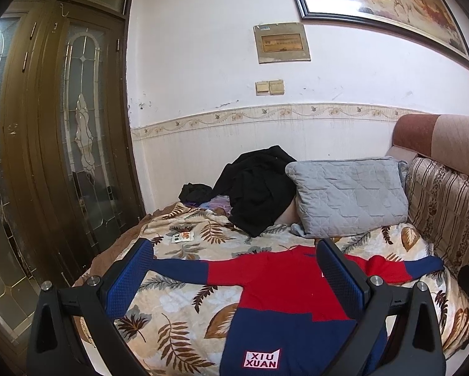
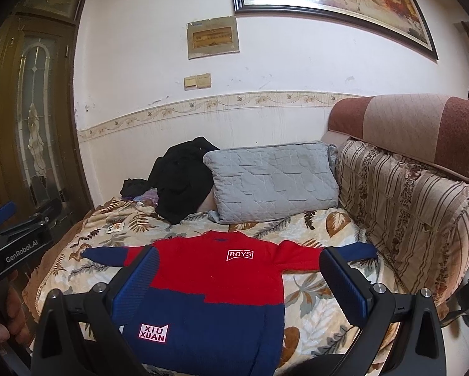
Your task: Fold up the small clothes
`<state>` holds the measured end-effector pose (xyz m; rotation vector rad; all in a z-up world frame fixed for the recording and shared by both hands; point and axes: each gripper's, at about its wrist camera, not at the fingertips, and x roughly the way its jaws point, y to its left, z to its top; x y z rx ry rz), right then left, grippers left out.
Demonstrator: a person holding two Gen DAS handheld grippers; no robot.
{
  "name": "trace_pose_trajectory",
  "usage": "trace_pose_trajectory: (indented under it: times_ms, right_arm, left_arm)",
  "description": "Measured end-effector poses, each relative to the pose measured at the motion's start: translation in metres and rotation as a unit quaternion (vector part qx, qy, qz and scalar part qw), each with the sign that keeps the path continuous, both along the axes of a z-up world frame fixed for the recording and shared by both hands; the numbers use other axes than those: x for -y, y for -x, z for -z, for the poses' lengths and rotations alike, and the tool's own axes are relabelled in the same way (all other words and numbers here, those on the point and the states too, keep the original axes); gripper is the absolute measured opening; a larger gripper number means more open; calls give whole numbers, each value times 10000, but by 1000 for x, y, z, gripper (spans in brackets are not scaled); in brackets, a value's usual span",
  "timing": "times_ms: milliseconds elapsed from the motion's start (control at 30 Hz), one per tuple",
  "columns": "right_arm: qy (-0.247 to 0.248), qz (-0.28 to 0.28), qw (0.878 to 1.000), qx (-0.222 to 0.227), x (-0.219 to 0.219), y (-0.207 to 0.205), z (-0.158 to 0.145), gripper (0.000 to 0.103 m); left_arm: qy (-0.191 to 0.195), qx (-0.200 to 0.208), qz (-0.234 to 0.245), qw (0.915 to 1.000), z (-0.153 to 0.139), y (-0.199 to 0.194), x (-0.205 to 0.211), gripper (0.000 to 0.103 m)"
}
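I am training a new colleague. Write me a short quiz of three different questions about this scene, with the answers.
1. True or false: the sweater lies flat on the blanket with both sleeves spread out.
2. Which word is printed on the red chest part? A) XIU XUAN B) BOYS C) KIDS
3. Fill in: behind the sweater, beside the black clothes, leans a grey ____.

Key
1. True.
2. B; XIU XUAN is on the blue lower part.
3. pillow.

Both the left gripper and the right gripper are open, holding nothing.
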<state>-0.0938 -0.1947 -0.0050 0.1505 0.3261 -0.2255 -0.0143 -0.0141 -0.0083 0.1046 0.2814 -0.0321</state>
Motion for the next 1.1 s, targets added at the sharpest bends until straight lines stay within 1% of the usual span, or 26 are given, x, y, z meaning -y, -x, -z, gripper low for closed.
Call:
trace_pose_trajectory:
  times_ms: [233,433,700,767,800,833,900,967,1000,1033,1067,1100]
  right_arm:
    - [-68,72,9999,-86,11,-10,5,103]
    - [-237,137,9994,-218,26,-21,14,103]
    - [-277,158,9991,-275,33,-33,20,103]
    - [-296,163,9989,-312,37,-37,22,103]
    - [-304,175,9988,-349,41,-41,24,103]
    - [-365,138,9985,-380,46,-44,27,103]
    - [-712,-192,9966,-371,65,-53,36,103]
    - [-1161,-573,9912,-274,98,-62,52,103]
    - [-1457,-719,9864,-227,120,-68,64,103]
    - [-1746,-803,9811,-213,141,-73,76,103]
    - [-2115,-753,9743,-213,168,-78,93,103]
    - [-2459,-575,9674,-190,195,-83,110,103]
  left_arm:
    - [-81,-107,19,9999,6,-13,11,103]
    - [-204,-229,63,9995,15,-25,25,103]
    - [-189,-336,53,9992,20,-39,27,103]
    - [-106,-472,145,9987,26,-49,28,103]
    - [43,-701,347,9969,32,-60,29,103]
    - [204,-979,534,9935,40,-72,28,103]
    - [520,-1650,867,9811,65,-105,31,103]
    - [638,-2133,1049,9692,93,-133,36,103]
    - [643,-2496,1030,9607,116,-154,41,103]
    - [659,-2701,1000,9554,131,-167,44,103]
    - [713,-2973,983,9470,151,-184,49,103]
    - [777,-3194,932,9398,170,-201,54,103]
